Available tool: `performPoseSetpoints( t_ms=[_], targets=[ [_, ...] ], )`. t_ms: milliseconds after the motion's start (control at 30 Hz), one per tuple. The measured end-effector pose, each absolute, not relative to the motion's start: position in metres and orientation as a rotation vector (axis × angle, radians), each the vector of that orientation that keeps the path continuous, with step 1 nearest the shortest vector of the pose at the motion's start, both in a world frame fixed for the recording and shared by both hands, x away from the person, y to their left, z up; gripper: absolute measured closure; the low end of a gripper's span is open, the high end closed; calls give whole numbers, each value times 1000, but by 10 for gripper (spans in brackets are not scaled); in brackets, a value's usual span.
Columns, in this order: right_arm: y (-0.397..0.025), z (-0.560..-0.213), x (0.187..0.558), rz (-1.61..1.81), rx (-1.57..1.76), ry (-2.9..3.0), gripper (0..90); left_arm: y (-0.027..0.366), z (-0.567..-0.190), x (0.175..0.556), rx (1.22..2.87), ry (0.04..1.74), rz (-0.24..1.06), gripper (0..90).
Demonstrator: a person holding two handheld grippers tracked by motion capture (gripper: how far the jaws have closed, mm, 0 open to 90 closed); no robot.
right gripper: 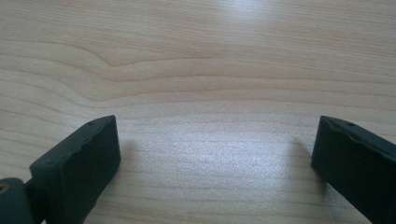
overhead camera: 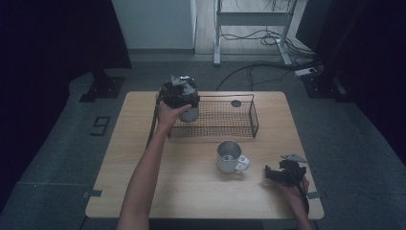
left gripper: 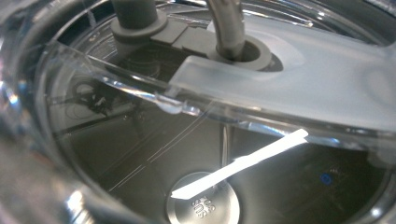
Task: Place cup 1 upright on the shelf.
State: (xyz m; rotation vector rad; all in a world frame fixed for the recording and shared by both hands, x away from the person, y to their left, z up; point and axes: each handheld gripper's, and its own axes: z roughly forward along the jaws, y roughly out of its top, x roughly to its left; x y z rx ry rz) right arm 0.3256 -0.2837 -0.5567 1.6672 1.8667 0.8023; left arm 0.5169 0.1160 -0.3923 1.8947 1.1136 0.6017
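Observation:
My left gripper (overhead camera: 179,93) is held over the left end of a black wire basket (overhead camera: 254,116) and appears shut on a steel tumbler (overhead camera: 190,114). In the left gripper view the tumbler's clear lid (left gripper: 299,88) with a grey straw port (left gripper: 233,44) sits right against the camera, and the shiny steel bottom (left gripper: 205,205) shows through it; the jaws are hidden. My right gripper (overhead camera: 269,173) rests low at the table's front right. Its jaws stand wide open over bare wood (right gripper: 210,158). A steel mug (overhead camera: 230,157) with a handle stands left of it, apart from it.
A small dark round piece (overhead camera: 236,103) lies in the basket's far right part. The light wooden table (overhead camera: 191,191) has free room in front and at the left. Beyond it are grey floor, a desk frame (overhead camera: 218,43) and cables.

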Motion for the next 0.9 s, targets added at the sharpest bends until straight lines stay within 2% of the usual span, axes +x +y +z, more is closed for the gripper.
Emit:
performPoseSetpoints(
  t_ms=[900],
  targets=[
    [-284,-557,326,803,1667,1867,9,114,-426,529,1918,1184,571,40]
  ],
)
